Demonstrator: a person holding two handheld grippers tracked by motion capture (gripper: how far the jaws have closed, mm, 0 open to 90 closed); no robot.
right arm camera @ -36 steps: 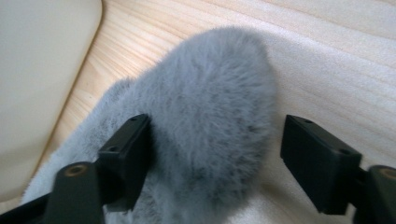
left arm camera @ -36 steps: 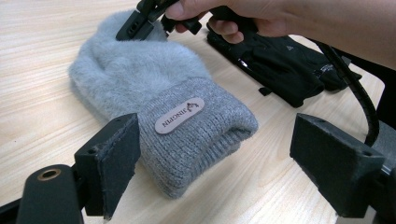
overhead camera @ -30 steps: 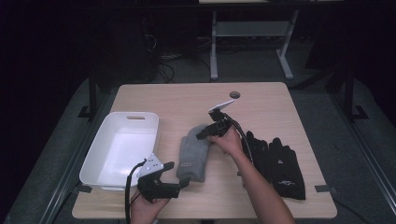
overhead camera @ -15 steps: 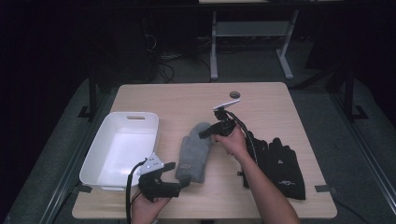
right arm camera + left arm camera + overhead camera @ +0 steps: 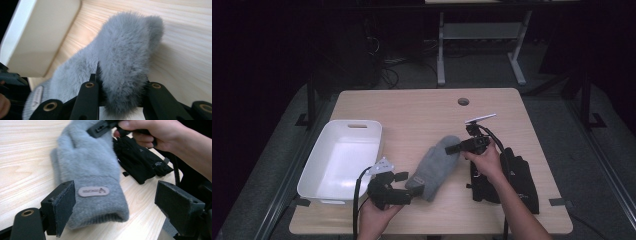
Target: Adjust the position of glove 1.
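High view: right claw (image 5: 451,148) pinching fingertip end of grey mitten (image 5: 434,165); left claw (image 5: 412,185) at cuff end; worktop (image 5: 412,110) beneath.
Left claw view: jaws spread, cuff between, untouched.
Right claw view: jaws pressed on fur.

Fluffy grey mitten (image 5: 436,163) with a pale grey oval label, black gloves (image 5: 507,177) just beside the right gripper (image 5: 451,148), white bin (image 5: 343,160) beside the left gripper (image 5: 412,183), pale wood-grain table (image 5: 422,110), black jaws with brass-coloured rivets
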